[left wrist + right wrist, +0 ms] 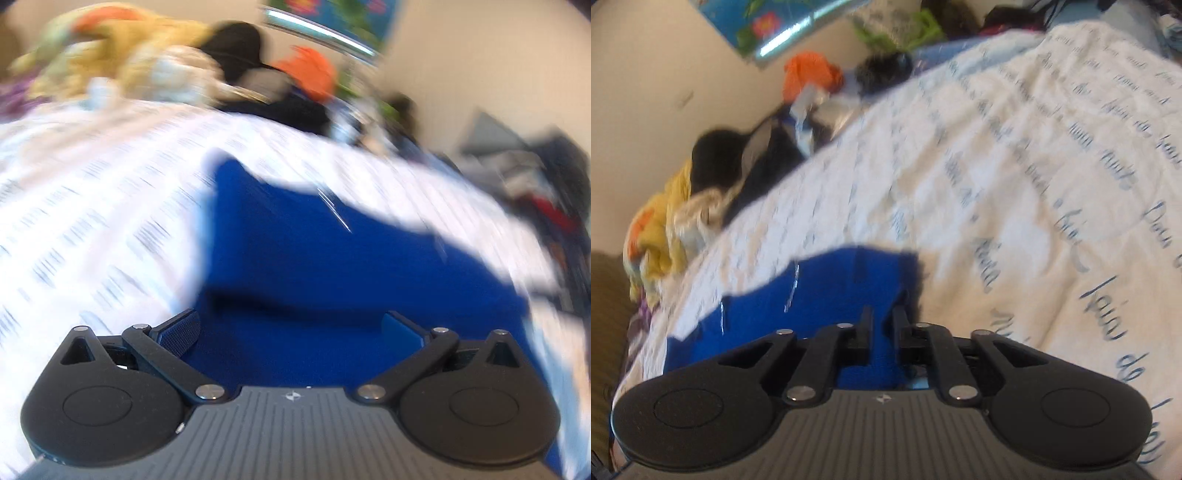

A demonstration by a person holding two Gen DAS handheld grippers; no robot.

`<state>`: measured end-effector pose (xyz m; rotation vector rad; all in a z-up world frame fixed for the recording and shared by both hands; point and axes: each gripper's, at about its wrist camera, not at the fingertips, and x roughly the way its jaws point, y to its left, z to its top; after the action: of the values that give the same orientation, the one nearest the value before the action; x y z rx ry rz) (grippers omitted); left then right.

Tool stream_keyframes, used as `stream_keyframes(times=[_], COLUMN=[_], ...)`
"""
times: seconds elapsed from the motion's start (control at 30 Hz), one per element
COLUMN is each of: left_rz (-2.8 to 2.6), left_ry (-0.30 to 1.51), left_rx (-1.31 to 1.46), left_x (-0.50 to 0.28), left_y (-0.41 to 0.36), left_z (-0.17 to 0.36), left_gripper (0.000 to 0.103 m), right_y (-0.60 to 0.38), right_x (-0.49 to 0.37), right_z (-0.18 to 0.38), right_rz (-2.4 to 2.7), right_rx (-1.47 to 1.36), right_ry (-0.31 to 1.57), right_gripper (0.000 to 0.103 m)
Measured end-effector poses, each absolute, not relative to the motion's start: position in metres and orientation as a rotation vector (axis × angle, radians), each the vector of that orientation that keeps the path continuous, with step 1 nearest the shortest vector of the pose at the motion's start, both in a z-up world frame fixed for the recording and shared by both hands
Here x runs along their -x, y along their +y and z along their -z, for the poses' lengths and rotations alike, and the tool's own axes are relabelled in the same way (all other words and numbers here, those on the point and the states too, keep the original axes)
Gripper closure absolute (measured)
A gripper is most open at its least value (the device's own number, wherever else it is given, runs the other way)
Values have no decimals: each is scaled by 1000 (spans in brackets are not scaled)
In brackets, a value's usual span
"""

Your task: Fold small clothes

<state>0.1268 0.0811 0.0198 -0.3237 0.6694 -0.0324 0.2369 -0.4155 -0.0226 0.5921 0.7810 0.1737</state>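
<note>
While the right tool (pixel 882 325) stands narrow w/ blue cloth (pixel 812 295) between its fingers, the left tool (pixel 291 328) is spread wide over that cloth, gripping nothing. One blue garment lies on the script-print bed cover (pixel 1015 166). Clothes pile (pixel 683 206) along the wall, incl. one orange piece (pixel 809 74).

A white bedspread (pixel 1015 177) printed with blue script, a flowered poster (pixel 768 26) on the wall.

You have a matt blue cloth garment (pixel 332 266) lying on a soft white cotton-looking bedsheet (pixel 1015 177) printed with script. Your grippers' matt black plastic links carry shiny metal rivets.
</note>
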Motion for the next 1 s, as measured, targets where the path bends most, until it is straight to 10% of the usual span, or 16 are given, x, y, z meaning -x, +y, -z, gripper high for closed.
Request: stream_keyframes(times=[0.07, 0.27, 0.33, 0.37, 0.4, 0.63, 0.77, 0.87, 1.0], left_rz=[-37, 3, 0, -5, -24, -83, -105, 7, 14], left_ry=[681, 878, 850, 852, 847, 760, 717, 682, 768], left_rx=[390, 409, 273, 218, 182, 36, 27, 101, 68], left_x=[-160, -252, -259, -261, -262, -253, -219, -166, -134], left_y=[111, 122, 103, 95, 92, 83, 88, 100, 92], left_z=[-26, -6, -7, -7, -8, -1, -17, -26, -2], left_gripper=[1, 2, 27, 77, 83, 80, 6, 6, 31], right_y=[-422, -403, -389, -381, -376, -393, -391, -392, -373], right_x=[-240, -272, -280, -281, -283, -269, -255, -214, -176], right_z=[23, 39, 40, 40, 40, 51, 39, 24, 31], right_rz=[-134, -182, -205, -195, -190, -187, -145, -195, -270], right_rx=[-544, -555, -514, -464, -427, -488, -501, -482, -399], right_ry=[786, 841, 843, 828, 838, 772, 775, 744, 803], right_gripper=[57, 53, 54, 71, 95, 95, 60, 36, 37])
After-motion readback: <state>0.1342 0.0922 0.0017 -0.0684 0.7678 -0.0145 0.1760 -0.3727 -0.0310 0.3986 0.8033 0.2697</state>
